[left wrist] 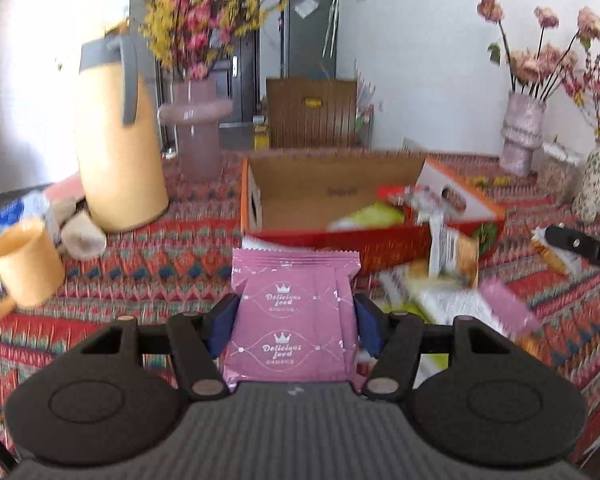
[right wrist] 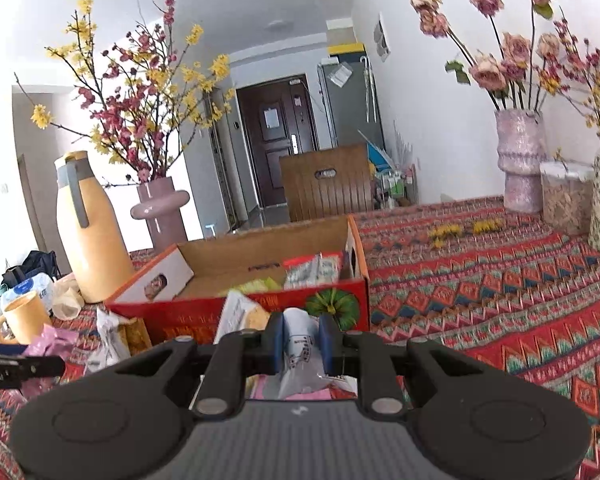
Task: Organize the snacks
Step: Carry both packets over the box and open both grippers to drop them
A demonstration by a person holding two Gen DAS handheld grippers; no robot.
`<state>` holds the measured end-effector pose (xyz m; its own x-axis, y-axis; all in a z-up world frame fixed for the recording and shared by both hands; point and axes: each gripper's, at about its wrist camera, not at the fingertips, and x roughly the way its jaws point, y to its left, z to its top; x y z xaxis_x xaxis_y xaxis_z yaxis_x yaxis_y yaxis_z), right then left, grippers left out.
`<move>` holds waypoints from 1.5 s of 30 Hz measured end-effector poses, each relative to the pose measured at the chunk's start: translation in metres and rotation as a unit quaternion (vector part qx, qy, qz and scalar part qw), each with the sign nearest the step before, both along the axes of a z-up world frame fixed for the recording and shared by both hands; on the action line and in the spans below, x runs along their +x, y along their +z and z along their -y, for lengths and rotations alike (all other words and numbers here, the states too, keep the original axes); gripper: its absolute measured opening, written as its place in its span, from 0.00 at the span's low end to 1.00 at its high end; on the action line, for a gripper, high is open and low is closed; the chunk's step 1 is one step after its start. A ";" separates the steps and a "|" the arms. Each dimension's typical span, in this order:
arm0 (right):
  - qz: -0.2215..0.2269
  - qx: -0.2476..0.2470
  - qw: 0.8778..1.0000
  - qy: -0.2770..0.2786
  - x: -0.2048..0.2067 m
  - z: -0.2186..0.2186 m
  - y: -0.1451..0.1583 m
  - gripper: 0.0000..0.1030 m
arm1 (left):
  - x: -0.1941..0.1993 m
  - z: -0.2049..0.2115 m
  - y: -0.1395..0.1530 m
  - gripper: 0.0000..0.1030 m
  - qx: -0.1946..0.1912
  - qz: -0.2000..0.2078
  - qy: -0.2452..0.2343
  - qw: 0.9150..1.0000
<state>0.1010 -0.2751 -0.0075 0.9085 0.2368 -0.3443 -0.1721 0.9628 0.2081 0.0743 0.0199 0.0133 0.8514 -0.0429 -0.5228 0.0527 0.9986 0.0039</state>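
My left gripper (left wrist: 295,326) is shut on a pink snack packet (left wrist: 294,304) printed "Delicious food" and holds it above the patterned tablecloth, just in front of the open red cardboard box (left wrist: 380,242). My right gripper (right wrist: 303,342) is shut on a white snack packet (right wrist: 298,350) in front of the same box (right wrist: 260,312). The box holds a green packet (left wrist: 370,216) and some red and white packets (right wrist: 314,270). Loose snack packets (left wrist: 456,252) lie against and beside the box front. The right gripper's finger (left wrist: 584,246) shows at the right edge of the left wrist view.
A yellow thermos jug (left wrist: 118,148), a yellow mug (left wrist: 20,266) and a pink vase of flowers (left wrist: 196,128) stand left of the box. Two more vases (right wrist: 520,160) and a clear jar (right wrist: 566,200) stand at the far right. A wooden chair (right wrist: 326,182) is behind the table.
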 end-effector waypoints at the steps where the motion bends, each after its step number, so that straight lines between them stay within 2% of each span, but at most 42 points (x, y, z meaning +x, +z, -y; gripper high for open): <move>1: 0.005 -0.002 1.000 0.000 0.003 -0.001 0.003 0.17 | 0.003 0.002 0.005 0.61 0.000 0.007 0.000 1.000; 13: 0.052 -0.014 0.999 0.012 0.045 -0.018 0.038 0.17 | 0.055 0.020 0.040 0.61 -0.016 0.058 -0.007 0.998; 22: 0.056 -0.027 0.998 0.022 0.099 -0.034 0.052 0.17 | 0.105 0.028 0.039 0.61 -0.022 0.065 0.005 0.998; 25: 0.048 -0.035 0.998 0.018 0.119 -0.038 0.049 0.17 | 0.121 0.029 0.031 0.61 -0.027 0.057 0.012 0.998; 30: 0.017 -0.036 0.999 0.016 0.154 -0.041 0.027 0.17 | 0.143 0.025 0.013 0.61 -0.034 0.047 0.029 0.998; 34: -0.004 -0.037 0.999 0.024 0.160 -0.044 0.010 0.17 | 0.147 0.024 0.000 0.61 -0.027 0.046 0.034 0.998; 42: -0.018 -0.046 0.999 0.022 0.163 -0.048 0.000 0.18 | 0.151 0.024 -0.009 0.61 -0.030 0.034 0.034 0.998; 43: -0.019 -0.044 0.999 0.022 0.163 -0.048 0.000 0.20 | 0.151 0.023 -0.010 0.61 -0.035 0.036 0.034 0.998; 45: -0.018 -0.038 0.999 0.019 0.162 -0.047 0.000 0.31 | 0.149 0.021 -0.008 0.61 -0.043 0.040 0.033 0.998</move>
